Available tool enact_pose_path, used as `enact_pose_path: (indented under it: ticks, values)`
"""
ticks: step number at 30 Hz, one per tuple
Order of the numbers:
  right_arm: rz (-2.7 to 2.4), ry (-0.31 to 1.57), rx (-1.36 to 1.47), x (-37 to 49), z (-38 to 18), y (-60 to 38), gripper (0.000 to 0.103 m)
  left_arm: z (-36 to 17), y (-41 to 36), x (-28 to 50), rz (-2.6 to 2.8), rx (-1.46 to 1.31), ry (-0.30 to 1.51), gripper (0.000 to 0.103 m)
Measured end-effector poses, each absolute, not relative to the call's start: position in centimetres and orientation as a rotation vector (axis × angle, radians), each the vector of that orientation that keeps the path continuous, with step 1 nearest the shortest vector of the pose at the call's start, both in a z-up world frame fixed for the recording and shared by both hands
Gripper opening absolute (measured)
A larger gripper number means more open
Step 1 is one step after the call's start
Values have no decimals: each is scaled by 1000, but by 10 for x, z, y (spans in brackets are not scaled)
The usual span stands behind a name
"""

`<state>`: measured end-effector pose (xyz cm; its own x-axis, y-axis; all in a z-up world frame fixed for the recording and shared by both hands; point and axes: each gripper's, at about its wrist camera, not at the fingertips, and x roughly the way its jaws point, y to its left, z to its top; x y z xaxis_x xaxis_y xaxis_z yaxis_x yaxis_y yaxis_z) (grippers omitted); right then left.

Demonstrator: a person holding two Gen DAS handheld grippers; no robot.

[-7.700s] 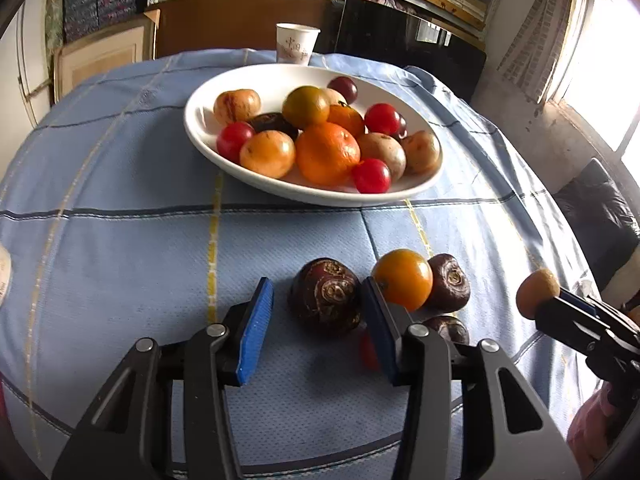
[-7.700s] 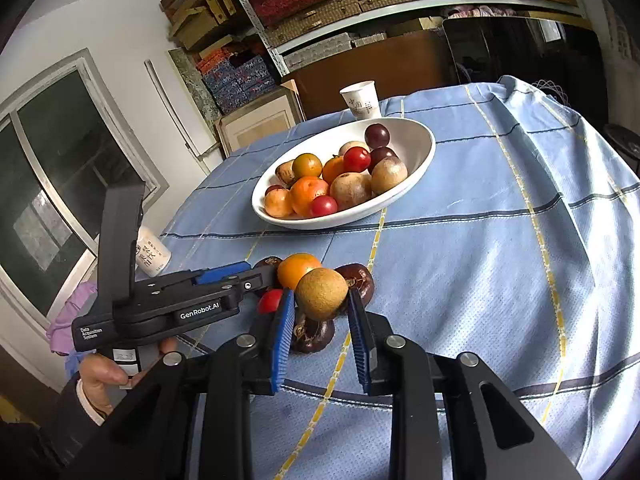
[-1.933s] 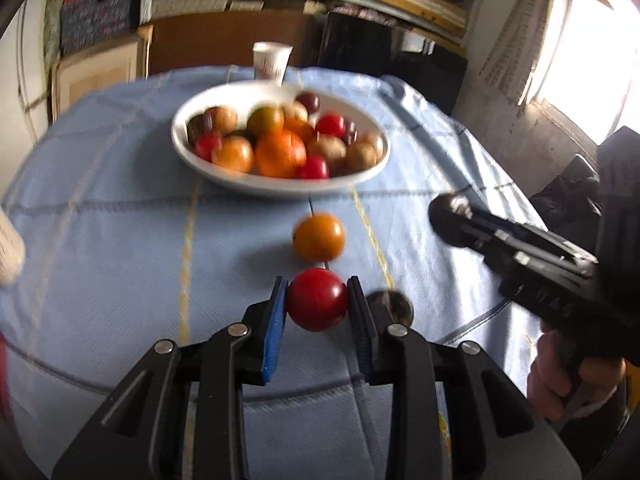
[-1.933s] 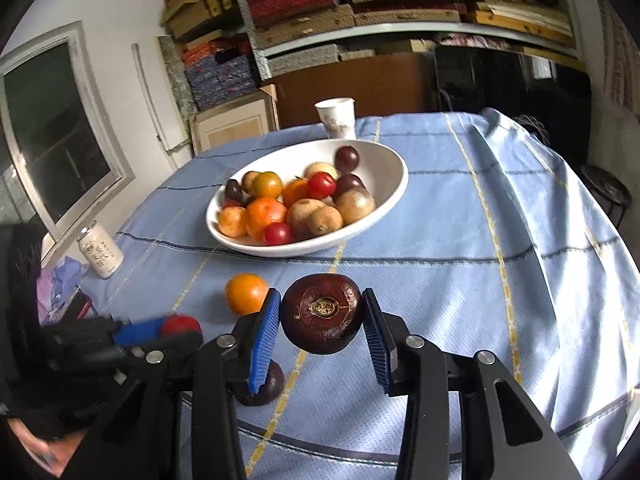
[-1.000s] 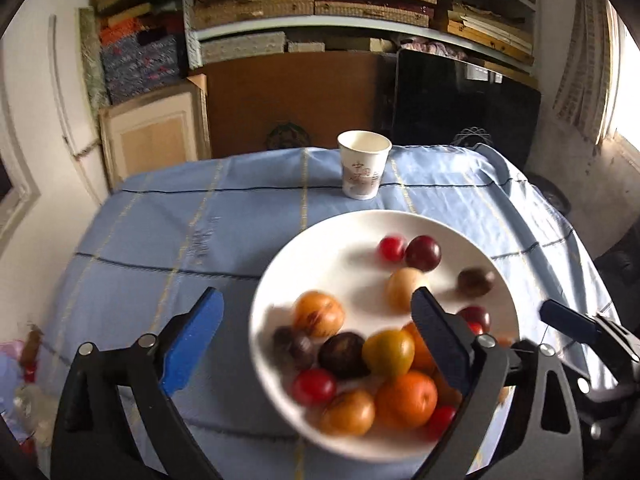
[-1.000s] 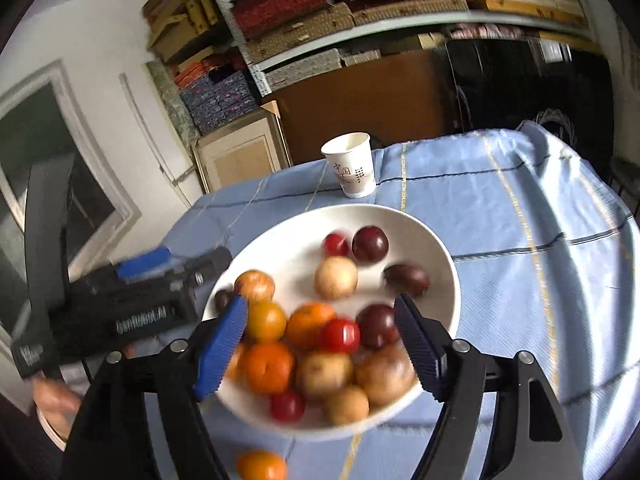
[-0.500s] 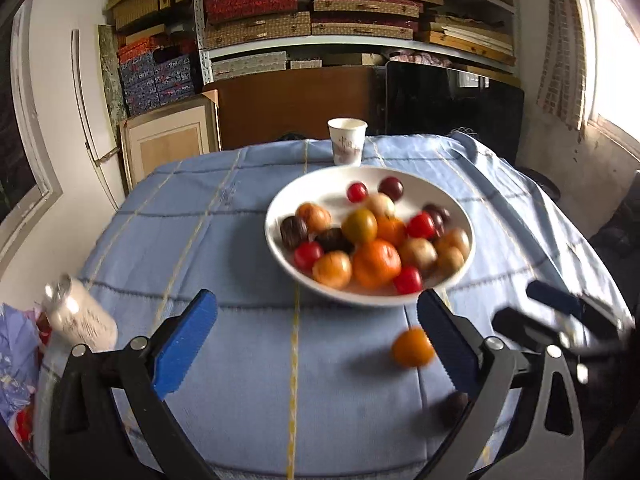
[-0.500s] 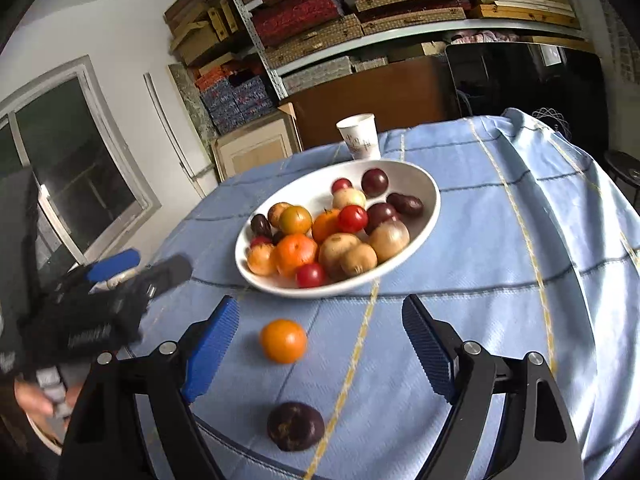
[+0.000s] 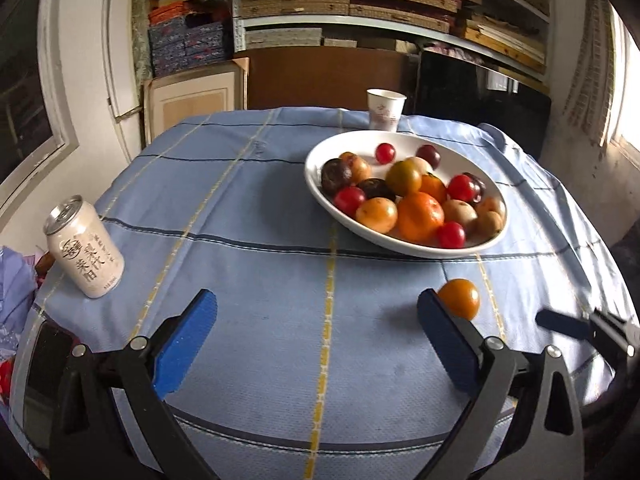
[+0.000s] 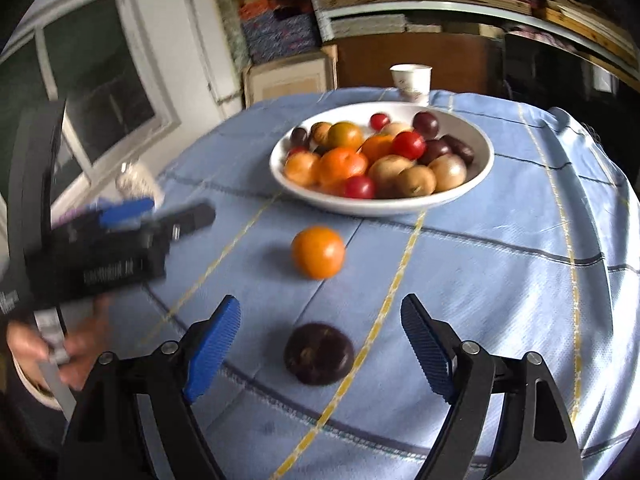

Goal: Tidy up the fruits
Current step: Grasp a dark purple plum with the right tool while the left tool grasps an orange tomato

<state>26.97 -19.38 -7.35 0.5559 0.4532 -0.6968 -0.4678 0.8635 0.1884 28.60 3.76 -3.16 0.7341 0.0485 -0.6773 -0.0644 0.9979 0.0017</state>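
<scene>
Nearest the right-wrist camera, the right gripper (image 10: 320, 344) stands with its blue-padded jaws wide apart and nothing between them, above the blue checked tablecloth (image 10: 500, 280). Just ahead of its fingertips a dark purple-brown round fruit (image 10: 319, 353) lies on the cloth, its stem scar facing up toward the camera; it is squat, so no long axis can be stated. Beyond it, apart from it, a round orange fruit (image 10: 318, 252) rests on the cloth, near the front rim of the white oval ceramic bowl (image 10: 478, 176), whose long axis runs left to right in this view. The bowl holds mixed red, orange, brown and dark fruits. The left gripper (image 9: 316, 344) likewise has its jaws spread wide and empty; the orange fruit (image 9: 459, 298) sits just beyond its right fingertip. A cream drink can (image 9: 84, 246) stands upright at the cloth's left edge. A white paper cup (image 9: 385, 109) stands upright behind the bowl (image 9: 320, 184).
</scene>
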Motion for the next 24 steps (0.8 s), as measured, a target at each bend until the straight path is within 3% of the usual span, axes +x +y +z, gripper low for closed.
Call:
enact_pose_path:
  ticks: [8, 17, 24]
  values:
    - [544, 878, -130, 265, -90, -178, 61, -35, 59, 292, 66, -148, 783, 98]
    - [532, 905, -135, 267, -95, -178, 59, -36, 58, 292, 70, -135, 787, 98]
    - [516, 908, -163, 266, -97, -178, 48, -36, 56, 291, 76, -122, 779, 98]
